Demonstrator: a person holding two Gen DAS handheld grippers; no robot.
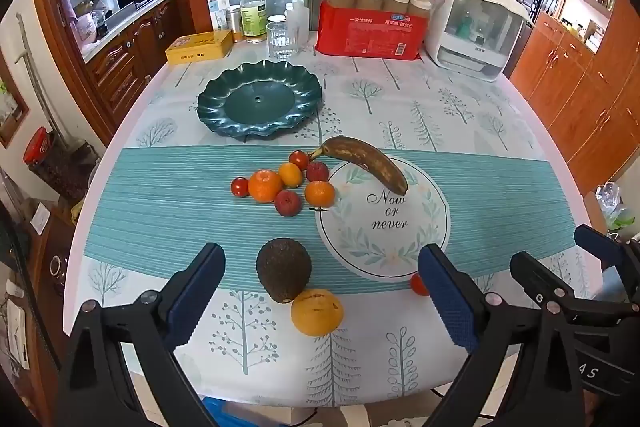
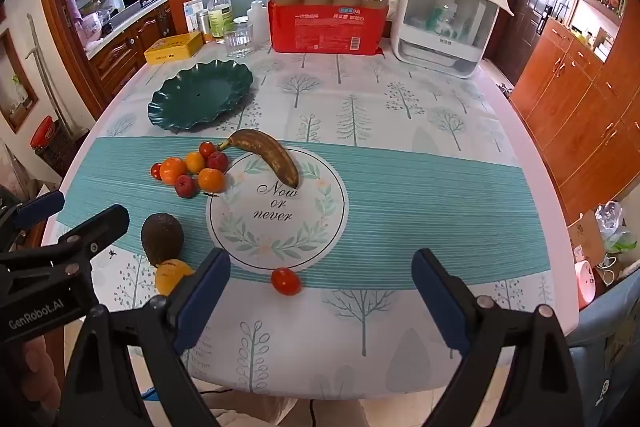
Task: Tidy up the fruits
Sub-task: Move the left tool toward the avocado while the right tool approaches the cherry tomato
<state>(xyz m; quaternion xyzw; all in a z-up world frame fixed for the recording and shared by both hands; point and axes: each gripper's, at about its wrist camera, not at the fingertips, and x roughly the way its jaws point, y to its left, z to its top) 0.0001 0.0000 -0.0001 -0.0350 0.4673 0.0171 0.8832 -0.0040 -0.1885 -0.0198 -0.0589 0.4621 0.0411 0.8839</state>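
Red cup pack, yellow tin, glass tumbler — white appliance, perhaps a sterilizer

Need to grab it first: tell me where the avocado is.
The avocado lies near the table's front edge, touching the yellow orange in front of it, between the left gripper's open jaws in the left wrist view.
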